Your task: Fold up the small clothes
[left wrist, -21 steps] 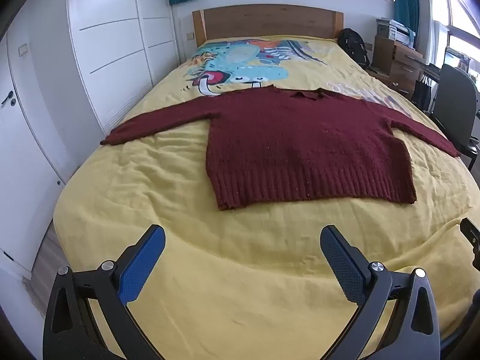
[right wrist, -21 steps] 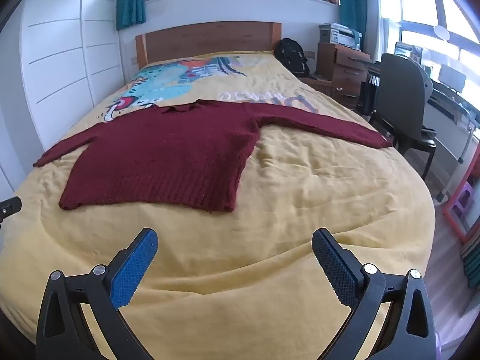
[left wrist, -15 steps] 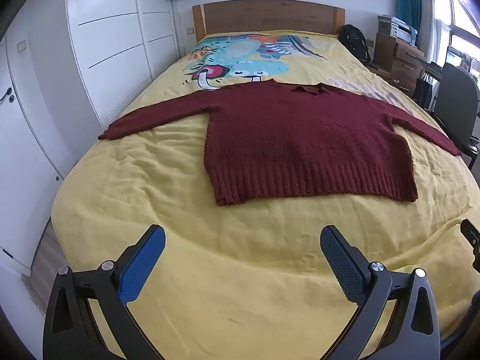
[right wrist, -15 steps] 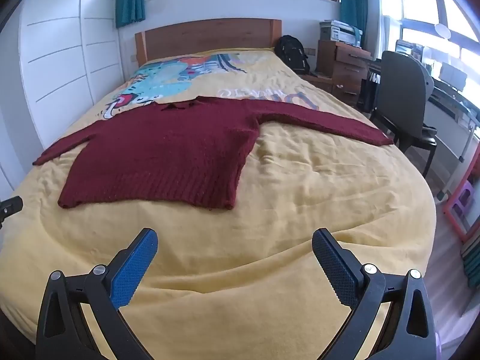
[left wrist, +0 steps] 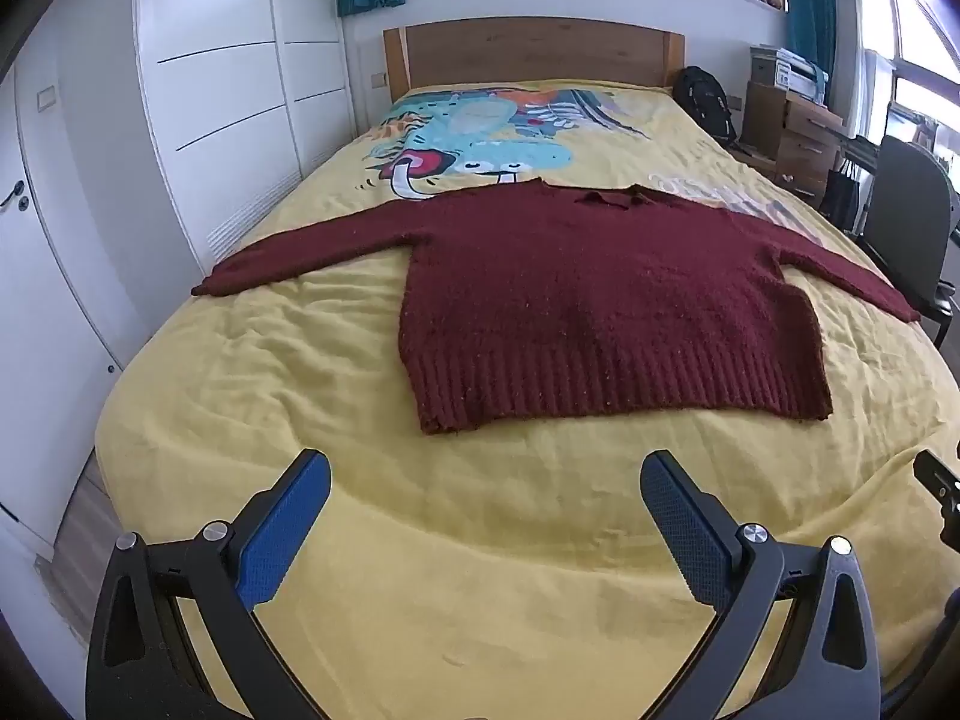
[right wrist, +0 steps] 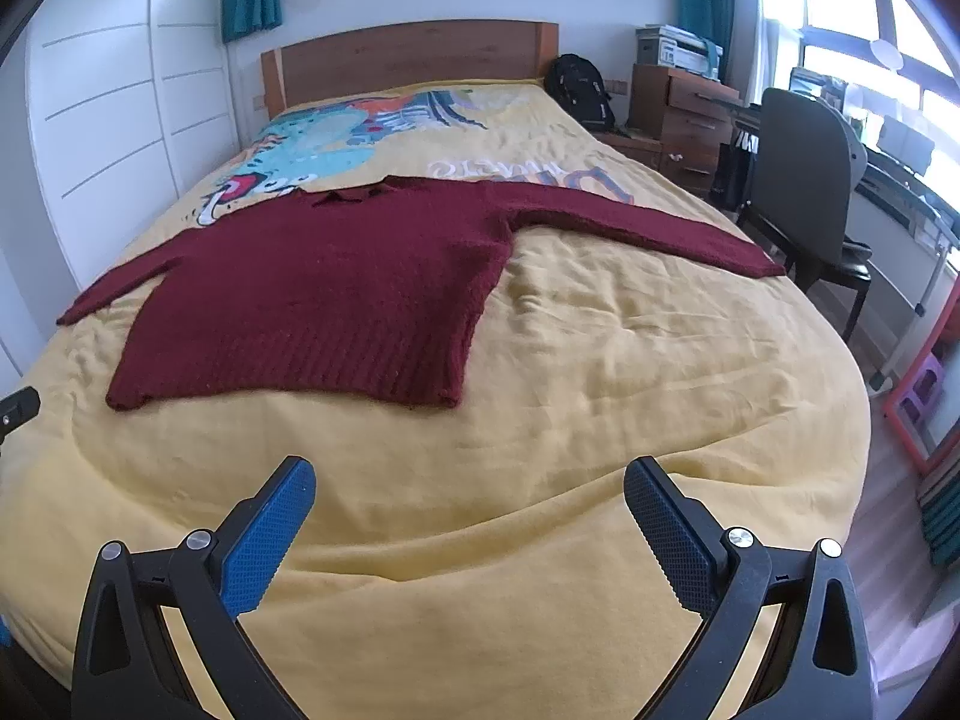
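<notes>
The left hand-held gripper (left wrist: 485, 504) is wide open and holds nothing, and so is the right hand-held gripper (right wrist: 469, 501). Both hang over the yellow bed cover (left wrist: 510, 570), on the near side of the red sweater (left wrist: 600, 306), not touching it. The sweater lies flat on the bed with its 2 sleeves spread out, so I think folding has not started. Next, each gripper likely needs to reach past the ribbed bottom edge and pinch a sleeve or corner. Beyond the sweater stands the wooden headboard (left wrist: 534, 54). A dark chair (right wrist: 804, 192) stands off the bed, to the sweater's right. Nothing blocks the way.
</notes>
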A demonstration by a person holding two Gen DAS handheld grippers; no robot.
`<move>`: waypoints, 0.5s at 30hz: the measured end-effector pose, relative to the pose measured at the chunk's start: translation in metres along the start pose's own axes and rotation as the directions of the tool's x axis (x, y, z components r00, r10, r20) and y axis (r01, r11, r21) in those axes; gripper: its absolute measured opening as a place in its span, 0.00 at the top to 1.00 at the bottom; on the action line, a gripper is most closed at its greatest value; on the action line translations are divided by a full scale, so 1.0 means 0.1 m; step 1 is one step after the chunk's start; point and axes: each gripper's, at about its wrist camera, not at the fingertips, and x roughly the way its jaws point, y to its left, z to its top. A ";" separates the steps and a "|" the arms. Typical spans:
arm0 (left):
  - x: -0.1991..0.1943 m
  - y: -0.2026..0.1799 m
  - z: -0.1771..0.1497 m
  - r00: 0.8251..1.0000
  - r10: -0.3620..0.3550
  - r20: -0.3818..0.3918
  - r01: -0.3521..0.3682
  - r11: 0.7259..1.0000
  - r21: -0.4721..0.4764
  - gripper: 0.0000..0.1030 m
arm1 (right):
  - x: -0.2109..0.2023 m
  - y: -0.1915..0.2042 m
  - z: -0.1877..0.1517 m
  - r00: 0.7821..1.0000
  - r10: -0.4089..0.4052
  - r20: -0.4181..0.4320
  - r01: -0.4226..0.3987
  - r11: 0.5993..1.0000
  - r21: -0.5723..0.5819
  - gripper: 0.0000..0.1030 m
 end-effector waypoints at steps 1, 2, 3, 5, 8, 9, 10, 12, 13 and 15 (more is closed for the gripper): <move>0.01 0.00 0.00 1.000 -0.001 -0.006 0.001 1.000 0.003 0.01 | 0.00 0.01 0.00 1.000 -0.003 -0.004 0.003 1.000 -0.003 0.00; 0.02 0.00 0.00 1.000 -0.002 -0.011 0.002 1.000 0.004 0.01 | 0.01 0.01 0.01 1.000 -0.005 -0.006 0.005 1.000 -0.008 0.00; 0.02 0.00 -0.01 1.000 -0.002 -0.015 0.002 1.000 0.004 0.01 | 0.01 0.02 0.01 1.000 -0.007 -0.008 0.007 1.000 -0.013 0.00; 0.03 -0.01 -0.03 1.000 0.003 -0.021 -0.003 1.000 0.007 0.01 | 0.01 0.03 0.01 1.000 -0.008 -0.011 0.008 1.000 -0.022 0.00; 0.06 -0.03 -0.06 0.999 0.008 -0.036 -0.008 1.000 0.011 0.01 | 0.02 0.05 0.00 1.000 -0.010 -0.020 0.009 0.999 -0.031 0.00; 0.06 -0.04 -0.07 0.999 0.008 -0.041 -0.007 1.000 0.015 0.01 | 0.02 0.05 0.00 1.000 -0.009 -0.021 0.008 0.999 -0.033 0.00; 0.07 -0.05 -0.08 0.999 0.008 -0.047 -0.007 1.000 0.019 0.01 | 0.02 0.05 0.00 1.000 -0.008 -0.022 0.008 0.999 -0.034 0.00; 0.08 -0.05 -0.10 0.999 0.010 -0.052 -0.009 1.000 0.017 0.01 | 0.02 0.05 0.00 1.000 -0.006 -0.026 0.005 0.999 -0.032 0.00; 0.08 -0.05 -0.11 0.998 0.010 -0.054 -0.010 1.000 0.014 0.01 | 0.02 0.05 0.01 1.000 -0.005 -0.028 0.004 0.999 -0.032 0.00; 0.10 -0.05 -0.11 0.998 0.015 -0.062 -0.015 1.000 0.014 0.01 | 0.03 0.04 0.01 0.999 -0.004 -0.032 0.003 0.999 -0.033 0.00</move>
